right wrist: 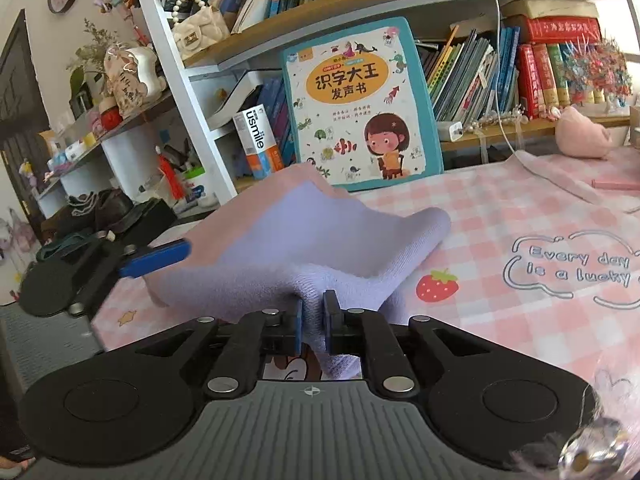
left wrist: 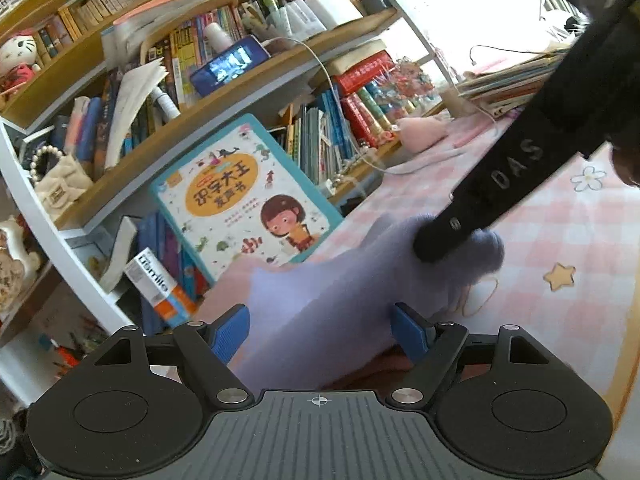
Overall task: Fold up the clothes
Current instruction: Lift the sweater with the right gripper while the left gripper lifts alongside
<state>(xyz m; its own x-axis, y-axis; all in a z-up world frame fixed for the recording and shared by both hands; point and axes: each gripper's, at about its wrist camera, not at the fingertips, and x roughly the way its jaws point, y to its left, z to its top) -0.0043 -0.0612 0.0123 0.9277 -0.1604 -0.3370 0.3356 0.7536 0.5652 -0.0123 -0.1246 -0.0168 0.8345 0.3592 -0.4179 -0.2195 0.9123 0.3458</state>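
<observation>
A lilac cloth with a pink reverse side (right wrist: 316,236) lies partly lifted over the pink checked table mat (right wrist: 500,216). My right gripper (right wrist: 312,320) is shut on a bunched edge of the cloth and holds it up off the mat. My left gripper (left wrist: 320,328) is open, its blue pads (left wrist: 230,330) wide apart on either side of the cloth (left wrist: 320,312), not pinching it. The right gripper's black body (left wrist: 500,184) shows in the left wrist view, pinching the cloth's far end. The left gripper's blue finger (right wrist: 156,258) shows at the cloth's left edge in the right wrist view.
A bookshelf full of books (right wrist: 472,76) stands behind the table. A large children's book (right wrist: 360,108) leans against it at the table's back edge. A pink plush toy (right wrist: 584,132) and a white cable (right wrist: 500,80) are at the back right. The table's left edge (right wrist: 104,320) is near.
</observation>
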